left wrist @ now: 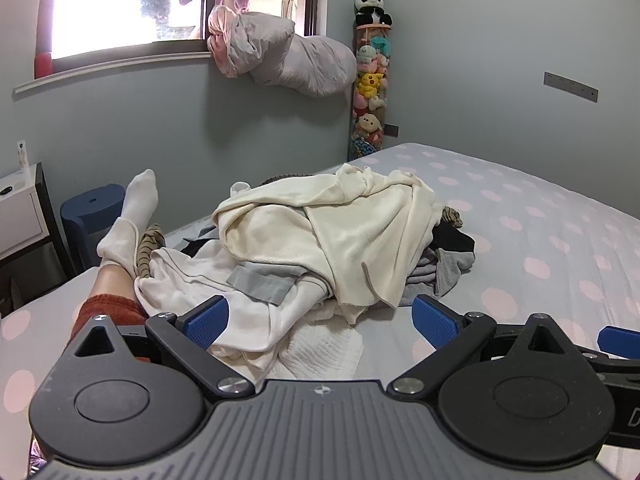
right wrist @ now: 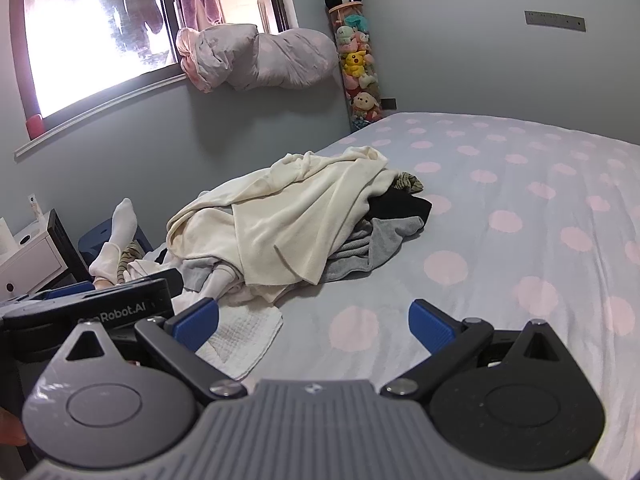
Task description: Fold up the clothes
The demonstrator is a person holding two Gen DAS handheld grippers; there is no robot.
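Note:
A heap of clothes lies on the bed, topped by a cream garment (left wrist: 332, 236) that also shows in the right wrist view (right wrist: 296, 216). Grey (right wrist: 384, 240) and black (right wrist: 404, 204) pieces stick out at its right. A white waffle cloth (left wrist: 324, 354) lies at the heap's near edge and also shows in the right wrist view (right wrist: 240, 340). My left gripper (left wrist: 320, 320) is open and empty, just short of the heap. My right gripper (right wrist: 314, 320) is open and empty over bare sheet, to the right of the left gripper (right wrist: 100, 312).
The bed sheet (right wrist: 520, 240) is grey with pink dots. A person's leg in a white sock (left wrist: 128, 220) lies left of the heap. A white nightstand (left wrist: 20, 208) and a blue stool (left wrist: 92, 204) stand at the left. A bundled duvet (left wrist: 288, 56) hangs at the window sill.

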